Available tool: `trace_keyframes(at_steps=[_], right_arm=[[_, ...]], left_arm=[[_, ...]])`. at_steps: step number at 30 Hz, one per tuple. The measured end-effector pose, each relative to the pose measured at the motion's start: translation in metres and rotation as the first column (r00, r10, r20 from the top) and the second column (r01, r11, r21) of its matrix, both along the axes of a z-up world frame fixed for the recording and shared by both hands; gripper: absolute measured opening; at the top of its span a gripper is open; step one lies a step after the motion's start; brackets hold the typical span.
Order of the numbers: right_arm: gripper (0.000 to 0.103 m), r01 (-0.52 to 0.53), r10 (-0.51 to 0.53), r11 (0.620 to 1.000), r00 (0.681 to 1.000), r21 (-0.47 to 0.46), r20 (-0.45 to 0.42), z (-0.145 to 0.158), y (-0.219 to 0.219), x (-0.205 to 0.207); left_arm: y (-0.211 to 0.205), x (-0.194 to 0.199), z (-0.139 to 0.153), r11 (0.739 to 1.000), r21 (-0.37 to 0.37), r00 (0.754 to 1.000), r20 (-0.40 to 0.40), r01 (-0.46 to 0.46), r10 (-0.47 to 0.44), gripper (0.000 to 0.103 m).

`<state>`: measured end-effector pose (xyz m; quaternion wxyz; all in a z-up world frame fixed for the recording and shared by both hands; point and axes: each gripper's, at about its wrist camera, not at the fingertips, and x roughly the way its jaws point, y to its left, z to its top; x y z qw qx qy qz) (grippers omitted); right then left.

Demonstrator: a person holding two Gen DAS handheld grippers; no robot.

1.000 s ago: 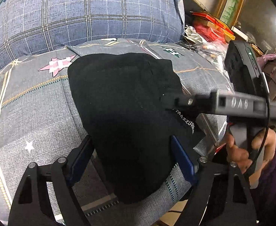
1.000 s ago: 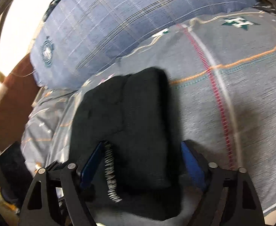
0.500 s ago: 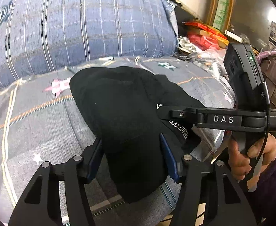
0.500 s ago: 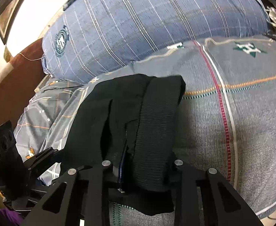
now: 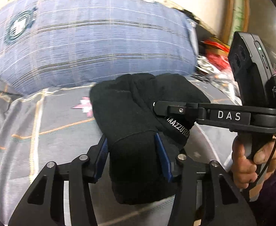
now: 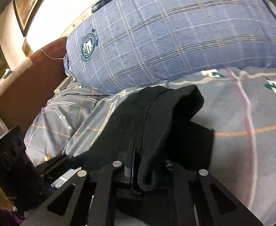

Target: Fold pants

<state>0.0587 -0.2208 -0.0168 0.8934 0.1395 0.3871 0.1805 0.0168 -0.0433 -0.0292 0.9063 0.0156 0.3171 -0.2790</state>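
Observation:
The black pants [image 5: 123,103] are bunched up and lifted off the grey bedsheet [image 5: 53,122]. My left gripper [image 5: 131,143] has its blue pads pressing both sides of a thick fold, and its jaws are still closing on it. From the right, my right gripper [image 5: 156,106] pinches the edge with white lettering, a hand [image 5: 251,160] holding its handle. In the right wrist view the pants [image 6: 138,113] drape over my right gripper [image 6: 147,150]. Its jaws are closing tight on the ribbed waistband, which hides one finger. The left gripper [image 6: 62,157] shows at the lower left.
A big blue plaid pillow [image 5: 81,47] [image 6: 175,37] lies just behind the pants. The patterned sheet [image 6: 251,113] spreads to the right. A brown headboard [image 6: 24,84] stands at the left. Red and shiny clutter [image 5: 213,56] sits past the bed's right edge.
Both grippers have closed from wide open onto the pants and risen. The flat pants are now gathered and lifted off the sheet toward the pillow.

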Motion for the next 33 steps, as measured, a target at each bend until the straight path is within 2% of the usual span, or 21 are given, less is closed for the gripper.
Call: trace_keyframes(at_steps=[1,3,5,7,9,10,12,15,19,21,23,26,27,28,29,30,31,33], right_arm=[[0.012,-0.012,0.012,1.000,1.000,0.001,-0.006,-0.002,0.007,0.008],[0.012,-0.028,0.028,1.000,0.999,0.010,-0.025,-0.010,0.019,0.021],[0.012,-0.054,0.059,0.997,0.995,0.058,-0.079,-0.028,0.028,0.032],[0.012,-0.039,0.045,0.998,0.992,0.055,-0.118,-0.045,0.031,0.037],[0.013,-0.028,0.034,0.998,0.992,0.052,-0.122,-0.049,0.029,0.035],[0.014,-0.029,0.038,0.997,0.990,0.073,-0.132,-0.048,0.025,0.033],[0.014,-0.022,0.034,0.996,0.991,0.091,-0.132,-0.047,0.016,0.027],[0.013,0.004,0.010,0.995,0.990,0.101,-0.144,-0.046,0.002,0.015],[0.011,0.048,-0.031,0.989,0.992,0.139,-0.122,-0.041,-0.017,-0.014],[0.011,0.068,-0.046,0.984,0.990,0.162,-0.136,-0.043,-0.028,-0.027],[0.012,0.105,-0.082,0.986,0.983,0.131,-0.165,-0.051,-0.035,-0.035],[0.034,0.144,-0.105,0.979,0.963,0.142,-0.249,-0.063,-0.045,-0.033],[0.051,0.151,-0.108,0.977,0.958,0.147,-0.267,-0.065,-0.049,-0.032],[0.057,0.153,-0.112,0.978,0.959,0.143,-0.259,-0.066,-0.051,-0.031],[0.060,0.158,-0.123,0.980,0.960,0.122,-0.251,-0.067,-0.052,-0.030],[0.067,0.175,-0.147,0.980,0.956,0.091,-0.254,-0.068,-0.054,-0.029],[0.071,0.180,-0.147,0.978,0.954,0.106,-0.260,-0.072,-0.057,-0.027],[0.071,0.165,-0.117,0.972,0.957,0.167,-0.267,-0.078,-0.058,-0.022]], left_arm=[[0.005,0.003,-0.001,1.000,0.007,1.000,0.005,-0.024,0.024,0.048],[0.019,0.012,-0.003,0.996,0.017,0.996,0.028,-0.083,0.083,0.040],[0.025,0.015,-0.006,0.994,0.027,0.994,0.040,-0.107,0.106,0.040],[0.025,0.020,-0.017,0.990,0.070,0.992,0.013,-0.125,0.125,0.040],[0.022,0.026,-0.031,0.988,0.105,0.991,-0.052,-0.115,0.121,0.041],[0.022,0.025,-0.031,0.989,0.100,0.992,-0.050,-0.112,0.118,0.042],[0.024,0.022,-0.023,0.992,0.085,0.995,-0.029,-0.095,0.098,0.054],[0.036,0.022,-0.015,0.993,0.042,0.994,-0.005,-0.108,0.108,0.065],[0.052,0.034,-0.014,0.991,-0.060,0.989,-0.100,-0.119,0.112,0.065],[0.055,0.041,-0.016,0.989,-0.080,0.984,-0.136,-0.124,0.113,0.065],[0.048,0.043,-0.019,0.992,-0.080,0.982,-0.168,-0.101,0.087,0.065],[0.035,0.047,-0.026,0.997,-0.061,0.979,-0.201,-0.055,0.041,0.065],[0.034,0.049,-0.026,0.997,-0.063,0.978,-0.207,-0.052,0.038,0.065],[0.035,0.051,-0.028,0.996,-0.080,0.974,-0.227,-0.038,0.019,0.065],[0.035,0.055,-0.029,0.995,-0.098,0.967,-0.254,-0.024,-0.002,0.065],[0.037,0.058,-0.029,0.993,-0.115,0.961,-0.276,-0.016,-0.016,0.065],[0.038,0.060,-0.029,0.991,-0.130,0.955,-0.294,-0.014,-0.025,0.065],[0.042,0.065,-0.030,0.988,-0.152,0.949,-0.314,-0.016,-0.033,0.065]])
